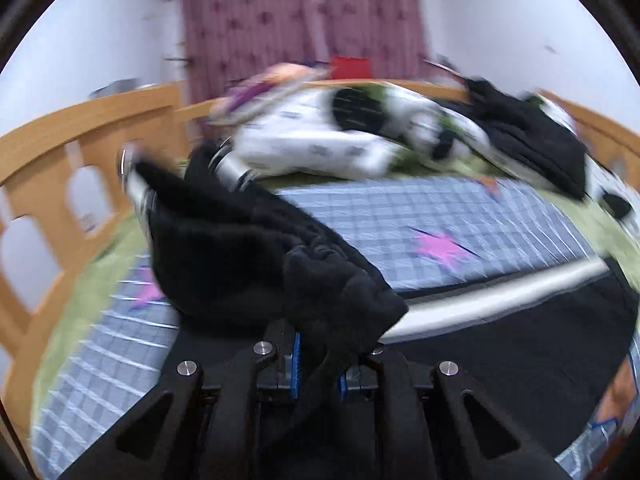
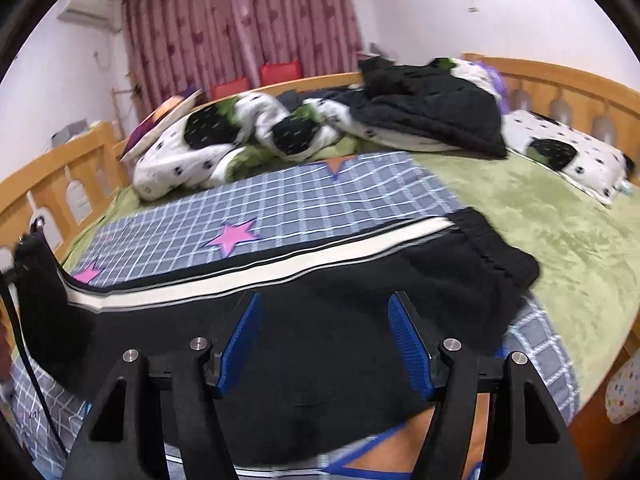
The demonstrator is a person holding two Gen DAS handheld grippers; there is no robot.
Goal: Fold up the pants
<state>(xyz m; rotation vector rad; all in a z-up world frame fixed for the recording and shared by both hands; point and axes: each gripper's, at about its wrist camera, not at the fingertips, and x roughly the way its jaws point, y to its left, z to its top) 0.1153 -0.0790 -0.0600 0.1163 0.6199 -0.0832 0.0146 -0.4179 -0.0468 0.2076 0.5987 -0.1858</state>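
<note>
Black pants with a white side stripe [image 2: 256,276] lie across the checked sheet [image 2: 320,196] on the bed. My left gripper [image 1: 318,364] is shut on the leg end of the pants [image 1: 256,256] and holds it lifted above the sheet; the fabric bunches over the fingers. The left view is blurred. My right gripper [image 2: 324,344] is open and empty, its blue pads [image 2: 240,344] just above the black cloth near the middle of the pants. The waistband [image 2: 492,240] lies at the right on the green blanket. In the right wrist view the lifted leg end [image 2: 36,280] shows at the far left.
A rumpled white, black and green duvet [image 2: 240,136], a black garment [image 2: 432,116] and a pillow [image 2: 568,156] lie at the back of the bed. A wooden bed frame [image 2: 60,176] runs around it. A pink curtain [image 2: 240,20] hangs behind.
</note>
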